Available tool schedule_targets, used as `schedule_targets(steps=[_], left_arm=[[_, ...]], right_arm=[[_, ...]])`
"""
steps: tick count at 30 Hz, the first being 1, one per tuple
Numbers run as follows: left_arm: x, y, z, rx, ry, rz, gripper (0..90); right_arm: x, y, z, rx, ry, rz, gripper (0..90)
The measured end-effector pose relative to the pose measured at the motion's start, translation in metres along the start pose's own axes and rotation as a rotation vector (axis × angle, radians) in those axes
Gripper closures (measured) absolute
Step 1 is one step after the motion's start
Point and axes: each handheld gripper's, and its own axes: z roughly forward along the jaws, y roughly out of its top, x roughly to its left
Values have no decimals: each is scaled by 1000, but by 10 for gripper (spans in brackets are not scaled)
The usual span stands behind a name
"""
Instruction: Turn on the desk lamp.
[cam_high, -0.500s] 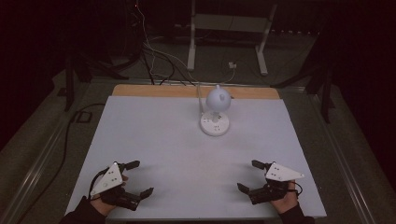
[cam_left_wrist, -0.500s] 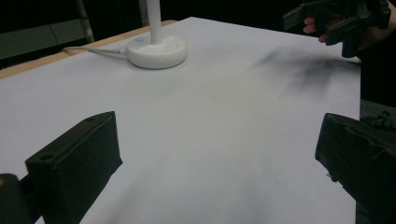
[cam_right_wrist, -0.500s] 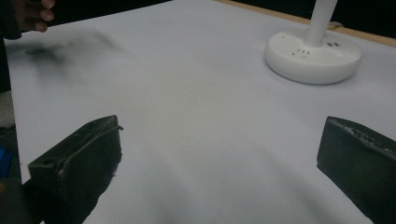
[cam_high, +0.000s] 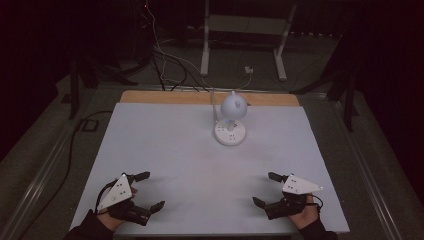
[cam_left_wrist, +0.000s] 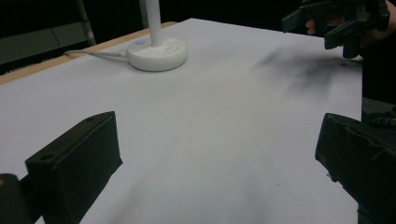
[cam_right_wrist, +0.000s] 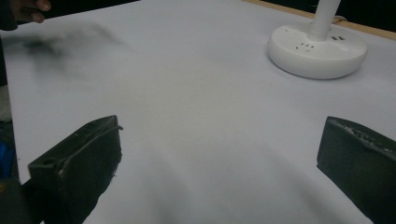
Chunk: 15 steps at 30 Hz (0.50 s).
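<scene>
Hovering near front table (cam_high: 165, 145) edge, grippers well apart; lamp (cam_high: 230, 121) far.

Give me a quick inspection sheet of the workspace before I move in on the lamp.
Surface: white table, wooden strip along its far edge; bare apart from the lamp.
Job's things: white desk lamp upright at far centre, head bent over its round base.
Clutter: nothing seen.
Grippers: left gripper and right gripper at the near edge, jaws apart, nothing between them.
Cables: lamp cord runs off the far edge.
Surroundings: dark floor, loose wires, white stand behind.
</scene>
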Motion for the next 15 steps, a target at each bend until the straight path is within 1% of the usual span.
schedule_targets(steps=[5, 7, 11, 12, 15], left_arm=[[0, 0, -1, -4, 4, -4, 5], [-1, -1, -1, -2, 2, 0, 5], [-1, -1, -2, -5, 1, 1, 5], [-1, -1, -2, -5, 0, 1, 5], [-1, -2, -2, 1, 1, 2, 5]], right_arm=[[1, 0, 0, 13, 4, 2, 0], [2, 2, 0, 2, 19, 18, 0], [4, 5, -1, 0, 22, 17, 0], [5, 5, 0, 10, 18, 5, 0], [6, 6, 2, 17, 20, 0, 0]])
